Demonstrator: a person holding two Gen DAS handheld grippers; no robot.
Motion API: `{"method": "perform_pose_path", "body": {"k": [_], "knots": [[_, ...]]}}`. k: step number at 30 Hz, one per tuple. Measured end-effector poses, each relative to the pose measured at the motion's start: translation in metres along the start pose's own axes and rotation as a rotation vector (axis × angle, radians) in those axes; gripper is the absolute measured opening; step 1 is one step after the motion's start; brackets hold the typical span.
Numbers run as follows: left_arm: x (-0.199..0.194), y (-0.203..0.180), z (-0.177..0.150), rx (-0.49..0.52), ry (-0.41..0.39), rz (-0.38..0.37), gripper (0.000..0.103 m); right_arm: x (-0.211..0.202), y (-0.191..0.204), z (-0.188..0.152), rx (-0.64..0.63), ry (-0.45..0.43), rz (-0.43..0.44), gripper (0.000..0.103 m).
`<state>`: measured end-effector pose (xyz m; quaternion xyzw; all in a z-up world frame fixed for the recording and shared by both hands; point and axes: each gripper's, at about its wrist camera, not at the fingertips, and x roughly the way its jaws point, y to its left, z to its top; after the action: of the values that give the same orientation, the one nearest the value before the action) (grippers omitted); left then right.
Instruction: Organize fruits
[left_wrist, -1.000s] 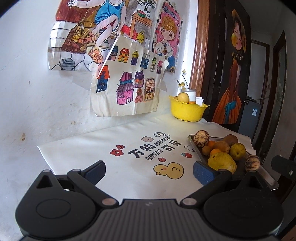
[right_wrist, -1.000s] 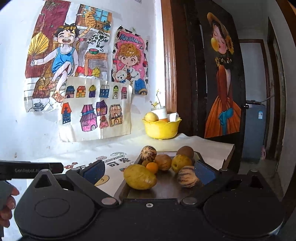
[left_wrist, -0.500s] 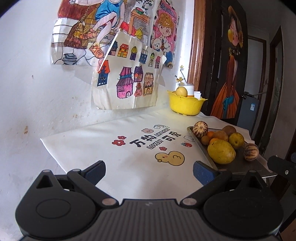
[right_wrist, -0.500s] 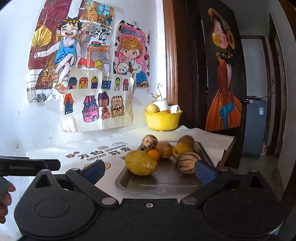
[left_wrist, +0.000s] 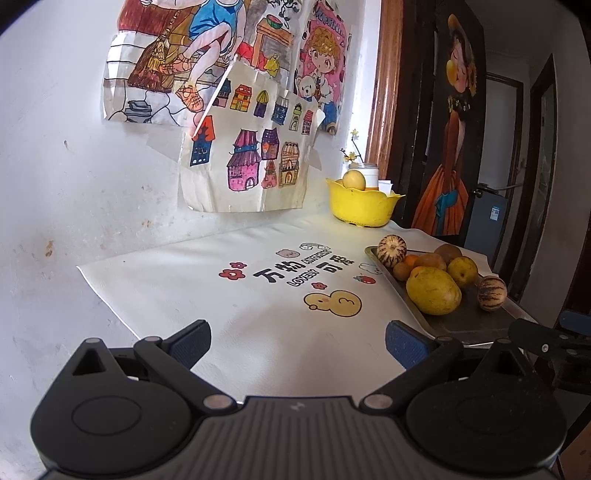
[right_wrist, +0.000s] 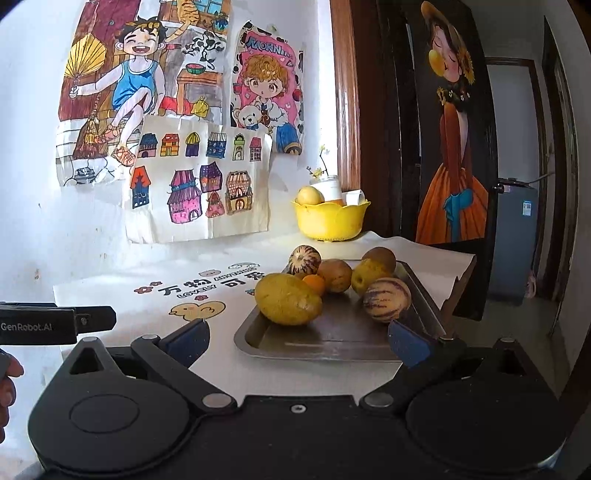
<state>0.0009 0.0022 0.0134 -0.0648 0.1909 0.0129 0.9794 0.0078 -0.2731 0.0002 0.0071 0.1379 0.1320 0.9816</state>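
Landmark: the rectangular grey metal tray (right_wrist: 332, 339) on my white printed tablecloth (left_wrist: 236, 295).
Bowl: a yellow petal-rimmed plastic bowl (right_wrist: 330, 220) stands behind the tray, by the wall, holding a pale round fruit (right_wrist: 309, 195).
Mango: a large yellow oval mango (right_wrist: 288, 299) lies at the tray's near left.
Melon: a small striped cream-purple melon (right_wrist: 386, 299) sits right of it.
My left gripper (left_wrist: 297, 343): spread wide, empty, left of the tray.
My right gripper (right_wrist: 297, 341): spread wide, empty, before the tray.
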Motion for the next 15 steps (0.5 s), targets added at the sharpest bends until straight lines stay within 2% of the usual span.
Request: {"method": "perform_pose_path", "body": {"k": [15], "knots": [[0.0004,-0.0003,-0.0034,0.004,0.006,-0.001,0.103,0.0028,0.0005,-0.0026,-0.004,0.015,-0.002,0.102]]}}
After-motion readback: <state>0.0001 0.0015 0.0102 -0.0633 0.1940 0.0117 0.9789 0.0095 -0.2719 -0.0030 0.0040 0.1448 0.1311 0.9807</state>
